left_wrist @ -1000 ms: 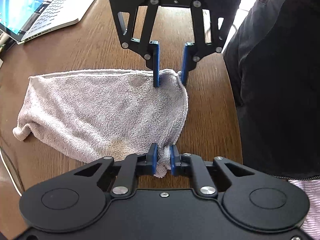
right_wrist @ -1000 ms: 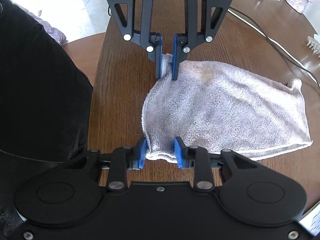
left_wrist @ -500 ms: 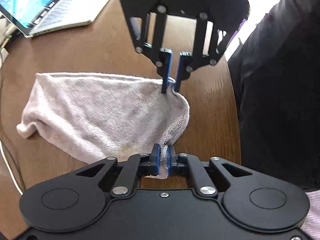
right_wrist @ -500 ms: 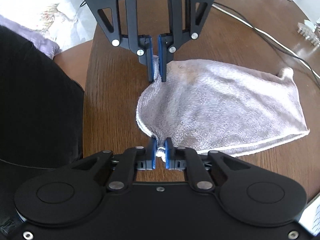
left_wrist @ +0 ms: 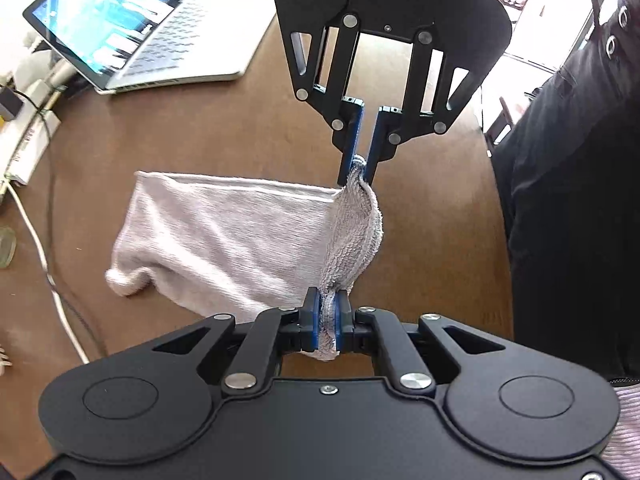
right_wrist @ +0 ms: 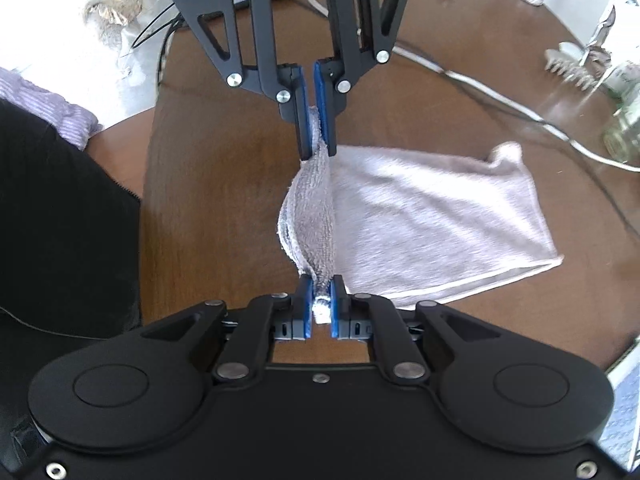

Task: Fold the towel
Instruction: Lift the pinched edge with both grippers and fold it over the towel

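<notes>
**Both grippers clamped on one end of the towel**

Clearly, the scene reads from the left wrist view as follows. At far left an open silver laptop (left_wrist: 136, 28) sits on the round brown wooden table (left_wrist: 200, 132), with a white cable (left_wrist: 48, 276) trailing along the table's edge. Further right lies the pale grey terry towel (left_wrist: 224, 236), its far end flat on the wood, its near end raised off the surface. That raised edge stretches between two tools: the left gripper (left_wrist: 327, 322), black with blue pads, is closed tight on one corner, and the right gripper (left_wrist: 357, 170), opposite it, pinches the other corner. At far right stands a person in dark clothing (left_wrist: 568, 200).

From the right wrist view, the right gripper (right_wrist: 320, 312) clamps a bunched corner, the left gripper (right_wrist: 316, 136) likewise.
</notes>
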`<action>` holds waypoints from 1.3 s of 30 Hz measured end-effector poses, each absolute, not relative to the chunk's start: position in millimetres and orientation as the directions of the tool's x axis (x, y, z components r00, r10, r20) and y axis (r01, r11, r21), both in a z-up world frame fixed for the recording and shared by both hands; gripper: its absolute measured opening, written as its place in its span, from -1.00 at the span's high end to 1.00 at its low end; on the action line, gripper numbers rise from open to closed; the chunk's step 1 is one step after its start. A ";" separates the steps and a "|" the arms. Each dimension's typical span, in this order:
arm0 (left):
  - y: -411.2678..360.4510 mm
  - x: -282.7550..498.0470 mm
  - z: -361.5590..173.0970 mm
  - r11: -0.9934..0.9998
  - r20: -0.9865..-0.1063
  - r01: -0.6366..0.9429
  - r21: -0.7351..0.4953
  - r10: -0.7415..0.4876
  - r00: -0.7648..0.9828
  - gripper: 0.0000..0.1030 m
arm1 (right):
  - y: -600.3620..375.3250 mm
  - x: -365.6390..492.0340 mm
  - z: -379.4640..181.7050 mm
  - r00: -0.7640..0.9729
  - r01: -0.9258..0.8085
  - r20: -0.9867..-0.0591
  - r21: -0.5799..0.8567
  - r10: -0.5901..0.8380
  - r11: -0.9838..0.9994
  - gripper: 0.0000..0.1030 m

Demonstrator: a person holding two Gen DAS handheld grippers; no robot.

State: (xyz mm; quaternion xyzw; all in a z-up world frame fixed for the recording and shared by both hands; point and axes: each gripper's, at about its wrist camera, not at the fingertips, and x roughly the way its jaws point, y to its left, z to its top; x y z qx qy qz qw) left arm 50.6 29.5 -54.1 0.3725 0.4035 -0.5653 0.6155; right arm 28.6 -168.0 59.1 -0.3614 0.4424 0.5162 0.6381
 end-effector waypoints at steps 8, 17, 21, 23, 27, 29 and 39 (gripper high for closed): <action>34.6 82.0 -39.1 0.097 -0.915 0.994 0.056 -0.394 0.090 0.86 | -160.1 63.1 43.4 0.131 -0.975 -0.934 -0.060 0.333 0.216 0.81; 32.3 130.9 -29.8 0.128 -0.914 0.988 0.085 -0.384 0.129 0.86 | -158.7 115.6 46.5 0.175 -0.962 -0.935 -0.095 0.310 0.257 0.81; 26.6 162.2 -41.7 0.144 -0.927 0.987 0.066 -0.357 0.114 0.86 | -156.8 147.9 38.9 0.176 -0.955 -0.941 -0.092 0.290 0.282 0.80; 24.3 172.3 -48.5 0.148 -0.933 0.987 0.055 -0.344 0.103 0.86 | -154.8 165.7 30.0 0.164 -0.953 -0.948 -0.080 0.273 0.293 0.80; 18.2 192.6 -63.0 0.164 -0.942 0.986 0.020 -0.328 0.074 0.86 | -150.4 187.9 12.2 0.151 -0.950 -0.956 -0.070 0.251 0.303 0.80; 17.6 200.4 -67.5 0.175 -0.944 0.985 0.010 -0.324 0.067 0.86 | -150.0 193.9 8.2 0.145 -0.950 -0.958 -0.064 0.249 0.307 0.80; 16.1 213.6 -90.9 0.213 -0.964 0.974 0.078 -0.233 0.128 0.26 | -152.8 218.3 -14.3 0.201 -0.913 -0.958 -0.106 0.207 0.394 -0.08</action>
